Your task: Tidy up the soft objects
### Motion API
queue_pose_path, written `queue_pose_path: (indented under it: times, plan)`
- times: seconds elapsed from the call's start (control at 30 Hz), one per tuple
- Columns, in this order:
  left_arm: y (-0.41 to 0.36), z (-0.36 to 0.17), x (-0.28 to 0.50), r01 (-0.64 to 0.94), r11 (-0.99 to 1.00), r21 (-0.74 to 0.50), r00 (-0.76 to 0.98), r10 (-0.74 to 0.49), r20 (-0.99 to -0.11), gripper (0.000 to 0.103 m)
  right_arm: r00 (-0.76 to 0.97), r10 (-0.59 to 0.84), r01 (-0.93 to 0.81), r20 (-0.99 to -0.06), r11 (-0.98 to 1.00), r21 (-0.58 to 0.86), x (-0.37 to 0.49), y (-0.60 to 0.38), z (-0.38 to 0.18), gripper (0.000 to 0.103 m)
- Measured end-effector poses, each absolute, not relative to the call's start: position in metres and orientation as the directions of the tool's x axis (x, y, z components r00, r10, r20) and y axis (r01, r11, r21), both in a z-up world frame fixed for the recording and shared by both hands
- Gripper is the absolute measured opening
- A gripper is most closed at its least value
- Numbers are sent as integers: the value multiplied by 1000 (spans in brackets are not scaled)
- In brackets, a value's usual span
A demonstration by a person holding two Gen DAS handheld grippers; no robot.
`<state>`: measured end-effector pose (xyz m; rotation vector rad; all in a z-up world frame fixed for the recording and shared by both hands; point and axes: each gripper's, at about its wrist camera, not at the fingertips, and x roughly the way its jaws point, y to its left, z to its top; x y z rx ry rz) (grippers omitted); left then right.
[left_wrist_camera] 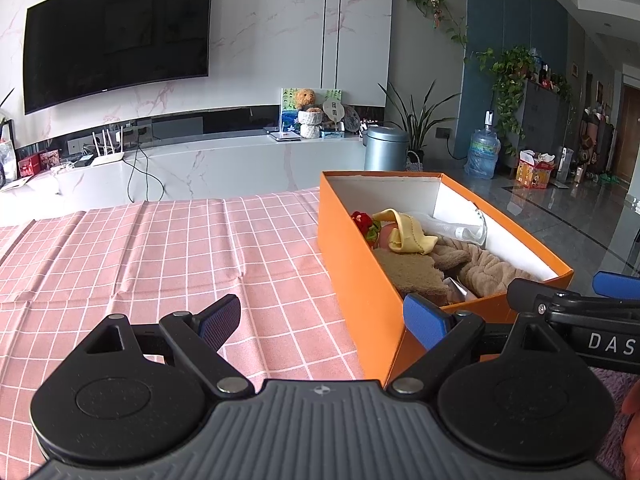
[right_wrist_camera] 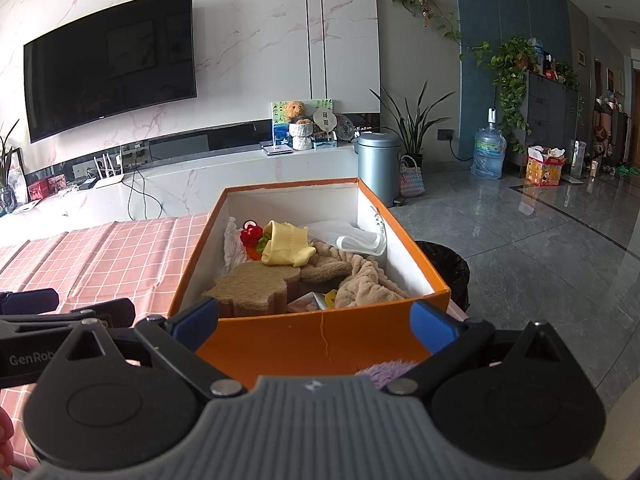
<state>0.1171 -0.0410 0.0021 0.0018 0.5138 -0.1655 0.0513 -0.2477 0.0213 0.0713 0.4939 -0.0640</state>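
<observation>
Both claws, left (left_wrist_camera: 326, 320) and right (right_wrist_camera: 316, 320), gape wide, empty, near the orange box (right_wrist_camera: 320, 340).

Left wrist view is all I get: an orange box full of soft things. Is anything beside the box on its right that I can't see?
Observer: Yes. A bin with a black liner sits just beyond the right wall of the orange box.
Operator: Anything hidden behind the box's left wall?
Observer: White crinkled material lies against it inside, next to the red plush toy.
Operator: What's the other tool doing?
Observer: The right tool is open, with one finger at each corner of the box's near end.
</observation>
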Motion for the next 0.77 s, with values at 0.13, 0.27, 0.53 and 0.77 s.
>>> queue_pose_path:
  times: [0.13, 0.27, 0.53, 0.77]
  plan:
    - [-40, 1, 117, 158, 987, -38, 858, -156, -490, 103, 879, -44, 78, -475, 996, 53, 51, -248, 21, 100]
    - [-41, 1, 117, 157, 987, -37, 858, -154, -490, 103, 879, -44, 78, -476, 996, 53, 51, -248, 21, 100]
    - [-39, 0, 116, 165, 986, -40, 856, -163, -491, 103, 879, -44, 78, -475, 995, 54, 51, -248, 21, 100]
    - [-39, 1, 115, 162, 986, -45, 855, -163, -493, 103, 879, -44, 79, -475, 995, 53, 51, -247, 21, 100]
